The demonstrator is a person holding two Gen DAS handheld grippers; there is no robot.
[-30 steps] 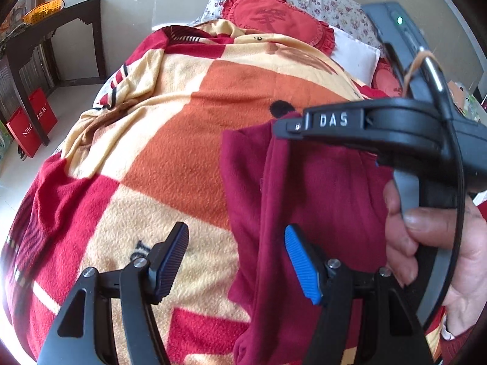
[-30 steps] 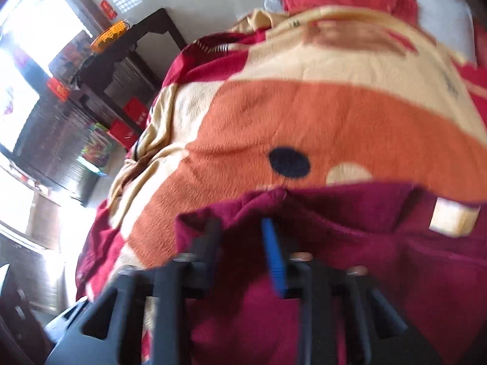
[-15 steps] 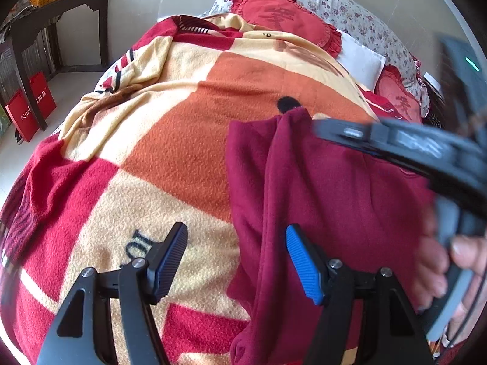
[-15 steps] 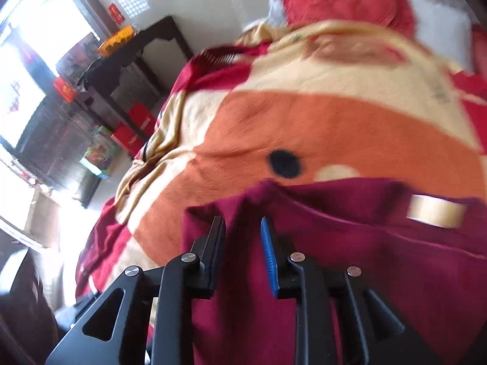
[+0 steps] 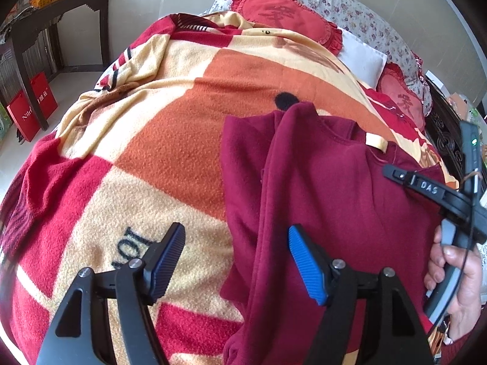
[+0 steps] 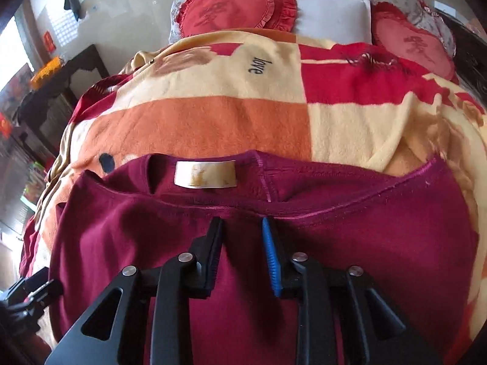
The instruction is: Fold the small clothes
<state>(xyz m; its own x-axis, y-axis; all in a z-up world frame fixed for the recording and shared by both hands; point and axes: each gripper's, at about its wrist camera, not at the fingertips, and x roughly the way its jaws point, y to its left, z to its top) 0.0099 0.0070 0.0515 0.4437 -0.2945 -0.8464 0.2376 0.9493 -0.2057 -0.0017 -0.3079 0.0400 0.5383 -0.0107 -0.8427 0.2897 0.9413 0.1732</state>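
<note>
A dark red sweater (image 5: 334, 200) lies on the patchwork blanket (image 5: 170, 140), its left part folded over the body. Its collar with a cream label (image 6: 205, 174) faces the pillows. My left gripper (image 5: 236, 258) is open and empty, hovering above the sweater's left edge, one finger over the blanket. My right gripper (image 6: 242, 243) is open with a narrow gap, empty, just above the sweater (image 6: 350, 243) below the collar. It also shows at the right edge of the left wrist view (image 5: 432, 188), held by a hand.
Red heart cushions (image 6: 237, 9) and a white pillow (image 6: 331, 15) lie at the head of the bed. A dark wooden table (image 5: 45, 21) with an orange basket stands left of the bed, red bags (image 5: 30, 106) under it.
My right gripper has let go of the sweater's folded edge and moved right, towards the collar. The left gripper stayed open and rose slightly.
</note>
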